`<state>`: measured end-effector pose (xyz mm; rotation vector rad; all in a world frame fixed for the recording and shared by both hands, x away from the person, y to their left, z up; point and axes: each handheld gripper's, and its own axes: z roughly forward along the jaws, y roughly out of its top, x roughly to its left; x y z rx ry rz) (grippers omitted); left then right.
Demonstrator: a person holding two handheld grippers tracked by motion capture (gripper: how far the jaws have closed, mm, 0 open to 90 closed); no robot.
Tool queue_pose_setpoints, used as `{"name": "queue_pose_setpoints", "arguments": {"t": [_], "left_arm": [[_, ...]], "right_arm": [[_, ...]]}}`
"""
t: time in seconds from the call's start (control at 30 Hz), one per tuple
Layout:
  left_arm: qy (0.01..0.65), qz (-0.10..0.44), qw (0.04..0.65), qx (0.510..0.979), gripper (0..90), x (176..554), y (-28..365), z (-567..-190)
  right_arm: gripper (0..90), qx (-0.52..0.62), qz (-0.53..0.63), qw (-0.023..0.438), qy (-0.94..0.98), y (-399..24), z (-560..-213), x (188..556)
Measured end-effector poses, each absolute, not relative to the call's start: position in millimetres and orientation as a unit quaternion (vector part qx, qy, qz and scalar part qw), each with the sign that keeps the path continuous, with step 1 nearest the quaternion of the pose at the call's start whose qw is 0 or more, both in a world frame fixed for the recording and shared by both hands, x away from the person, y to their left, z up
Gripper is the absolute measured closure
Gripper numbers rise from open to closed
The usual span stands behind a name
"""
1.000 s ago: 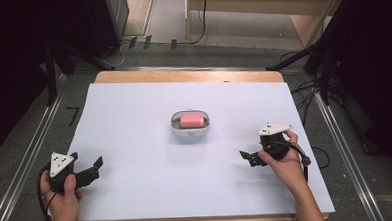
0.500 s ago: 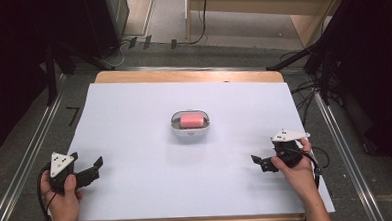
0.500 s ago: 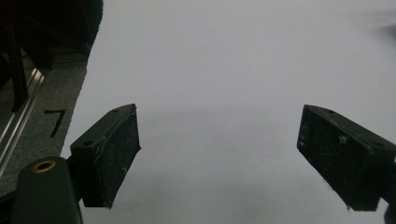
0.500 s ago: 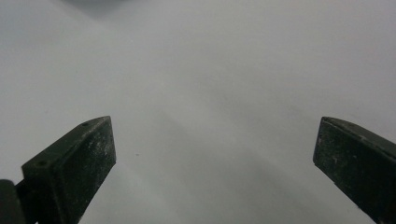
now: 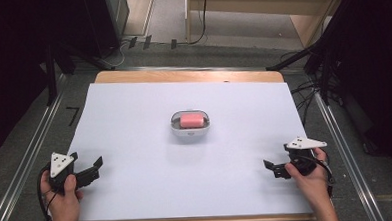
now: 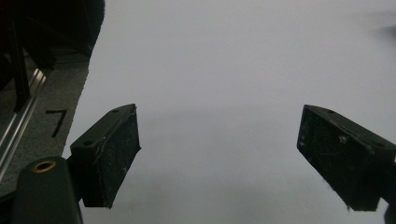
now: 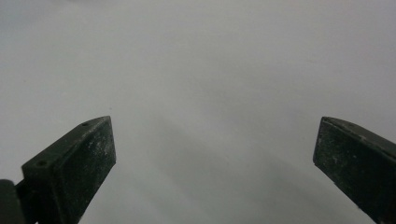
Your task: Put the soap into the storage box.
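Both grippers rest low on the white sheet [image 5: 134, 118] in the high view: the left gripper [image 5: 92, 166] near the front left corner, the right gripper [image 5: 270, 168] near the front right, each in a hand, jaws spread and empty. Well apart from both, mid-sheet, sits a small white dish [image 5: 190, 131] with a pink block [image 5: 192, 120] in it. Left gripper view: its jaws stand wide over bare sheet, a "7" [image 6: 56, 122] marked on the grey floor beside. Right gripper view: jaws wide, holding nothing, bare sheet between.

A pink block [image 5: 192, 120] in a white dish [image 5: 190, 131] on a white sheet [image 5: 152, 192].
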<state>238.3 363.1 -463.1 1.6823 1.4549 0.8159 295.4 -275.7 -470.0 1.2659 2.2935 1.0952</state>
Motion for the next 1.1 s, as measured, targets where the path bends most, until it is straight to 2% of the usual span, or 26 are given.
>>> {"name": "queue_pose_setpoints", "arguments": {"t": [0.77, 1.1], "left_arm": [[0.567, 0.320, 0.363, 0.667, 13.8, 240.2, 360.5, -463.5], [0.567, 0.316, 0.349, 0.676, 13.7, 243.2, 358.1, -464.2]], "right_arm": [[0.0, 0.500, 0.404, 0.177, 0.745, -338.3, -485.3, 255.7], [0.0, 0.491, 0.429, 0.183, 0.736, -338.3, -489.2, 250.6]]}}
